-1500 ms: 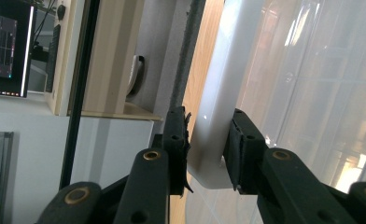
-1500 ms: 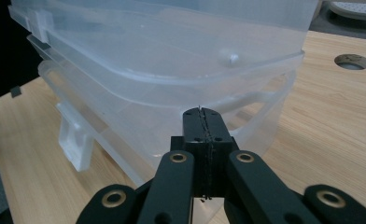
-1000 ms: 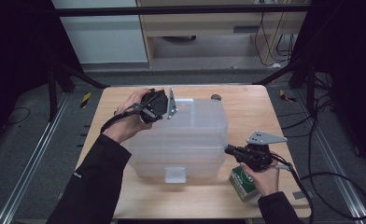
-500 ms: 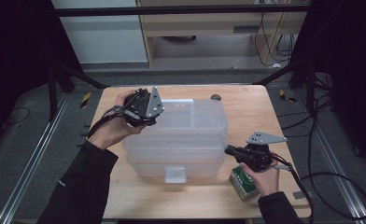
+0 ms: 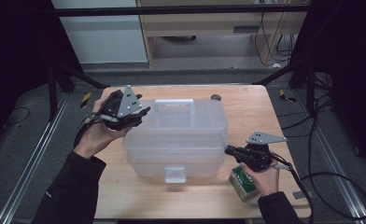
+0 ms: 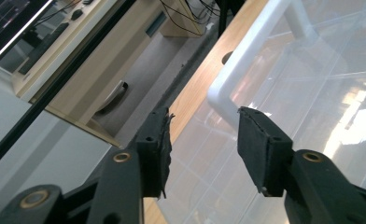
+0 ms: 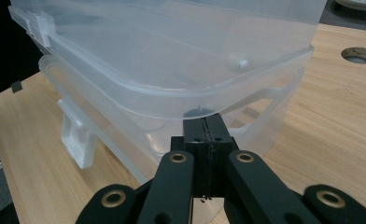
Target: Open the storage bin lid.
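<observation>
A clear plastic storage box (image 5: 181, 142) with a white carry handle (image 5: 174, 101) on its lid stands mid-table. My left gripper (image 5: 143, 112) hovers open over the box's back left corner; in the left gripper view its jaws (image 6: 202, 149) frame the lid, with the handle's corner (image 6: 223, 93) just beyond them and nothing held. My right gripper (image 5: 228, 149) is shut at the box's right side. In the right gripper view its closed tips (image 7: 204, 128) sit right under the lid's rim (image 7: 228, 91).
A small green box (image 5: 243, 183) lies on the wooden table (image 5: 125, 196) beneath the right hand. A white latch (image 5: 175, 174) hangs at the box's front. A round hole (image 5: 215, 97) is in the tabletop behind the box. Cables trail off the right edge.
My left gripper has drawn back to the left, from over the lid near the handle to the box's back left corner. The right gripper has stayed put.
</observation>
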